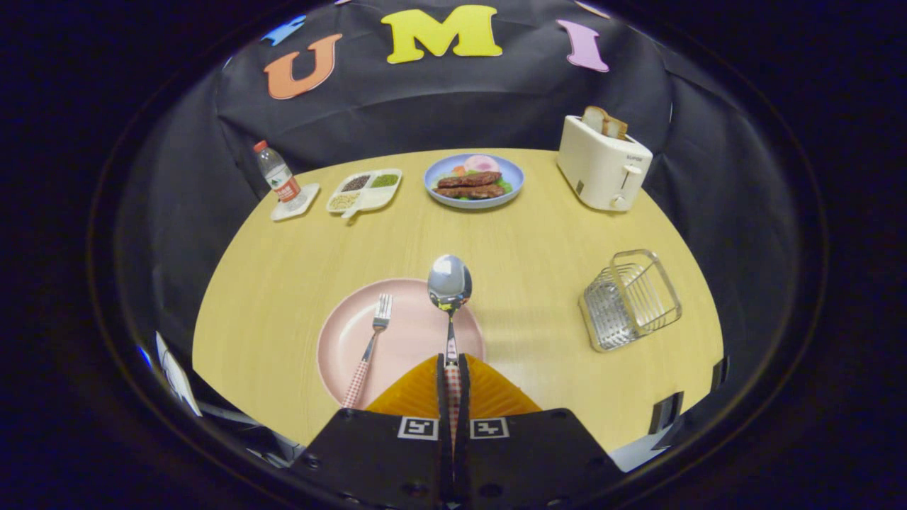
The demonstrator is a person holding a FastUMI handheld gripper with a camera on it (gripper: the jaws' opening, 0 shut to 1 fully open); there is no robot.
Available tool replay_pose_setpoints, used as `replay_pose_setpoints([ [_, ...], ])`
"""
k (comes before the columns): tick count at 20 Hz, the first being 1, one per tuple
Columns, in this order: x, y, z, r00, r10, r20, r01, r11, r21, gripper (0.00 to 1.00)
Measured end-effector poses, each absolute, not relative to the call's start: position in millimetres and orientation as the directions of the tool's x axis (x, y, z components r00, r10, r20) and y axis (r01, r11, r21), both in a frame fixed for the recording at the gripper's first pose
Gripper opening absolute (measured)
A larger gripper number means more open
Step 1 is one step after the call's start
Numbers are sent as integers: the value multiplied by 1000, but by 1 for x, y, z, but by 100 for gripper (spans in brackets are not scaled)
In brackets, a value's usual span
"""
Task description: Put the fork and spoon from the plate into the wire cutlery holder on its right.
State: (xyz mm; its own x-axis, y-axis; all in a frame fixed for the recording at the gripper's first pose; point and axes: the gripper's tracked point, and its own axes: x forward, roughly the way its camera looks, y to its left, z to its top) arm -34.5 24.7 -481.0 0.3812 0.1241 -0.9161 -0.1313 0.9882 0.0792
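Observation:
My gripper (452,363) is shut on the checkered handle of the spoon (449,285), whose shiny bowl sticks out ahead of the fingers, raised above the pink plate (340,340). The fork (368,350) lies on the plate to the left of the fingers, tines pointing away, its checkered handle reaching over the plate's near rim. The wire cutlery holder (631,299) stands on the wooden table to the right of the plate, well clear of the fingers, with nothing visible inside.
Beyond the plate, at the table's far side, stand a blue plate of food (473,182), a divided snack tray (364,190), a water bottle (278,177) on a coaster and a white toaster (602,164) with bread. The table's (538,241) rounded edge runs close behind the holder.

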Motion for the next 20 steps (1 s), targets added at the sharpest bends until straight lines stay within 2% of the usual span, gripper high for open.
replay_pose_setpoints([
  [6,0,-64,-439,379,110,-919,-123,990,68,2],
  [10,6,-111,-438,315,102,-943,-122,990,66,2],
  [14,1,-142,-447,184,102,-978,-119,990,81,2],
  [20,-11,-161,-458,-108,69,-992,-155,984,85,1],
])
